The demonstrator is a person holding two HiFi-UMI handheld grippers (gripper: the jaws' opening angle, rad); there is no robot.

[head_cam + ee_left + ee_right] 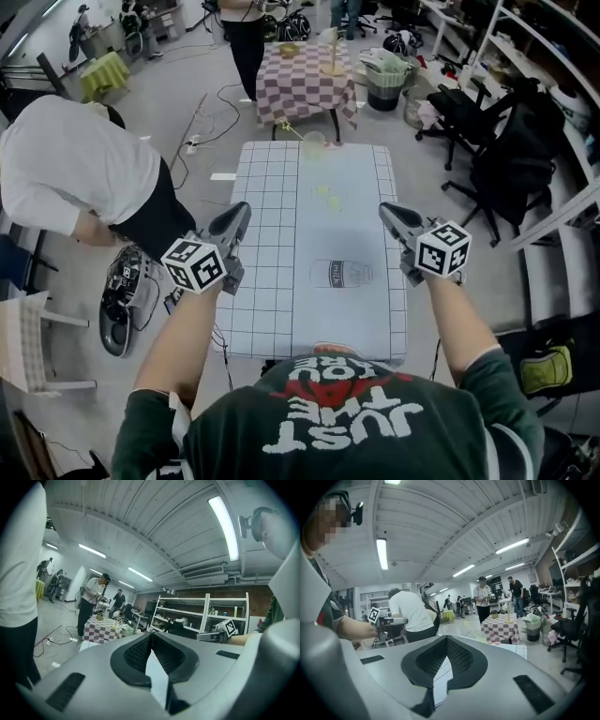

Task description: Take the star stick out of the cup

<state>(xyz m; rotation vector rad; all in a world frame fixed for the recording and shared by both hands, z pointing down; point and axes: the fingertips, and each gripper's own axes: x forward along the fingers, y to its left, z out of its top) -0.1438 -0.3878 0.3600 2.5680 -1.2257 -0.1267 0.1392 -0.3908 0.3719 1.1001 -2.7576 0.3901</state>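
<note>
A clear cup (pixel 313 142) stands at the far edge of the white grid-patterned table (pixel 272 309), and a thin yellowish stick (pixel 289 130) leans out of it to the left; its star end is too small to make out. My left gripper (pixel 242 208) hovers over the table's left edge, jaws shut and empty (pixel 151 634). Over the right edge my right gripper (pixel 384 208) hangs the same way, shut with nothing in it (pixel 446 638). Both point up and forward, far short of the cup.
Two small greenish pieces (pixel 328 195) and a clear item with a printed label (pixel 342 273) lie on the table. A person in a white shirt (pixel 75 169) bends at the left. A checkered table (pixel 305 84) stands beyond, with office chairs (pixel 478 122) at the right.
</note>
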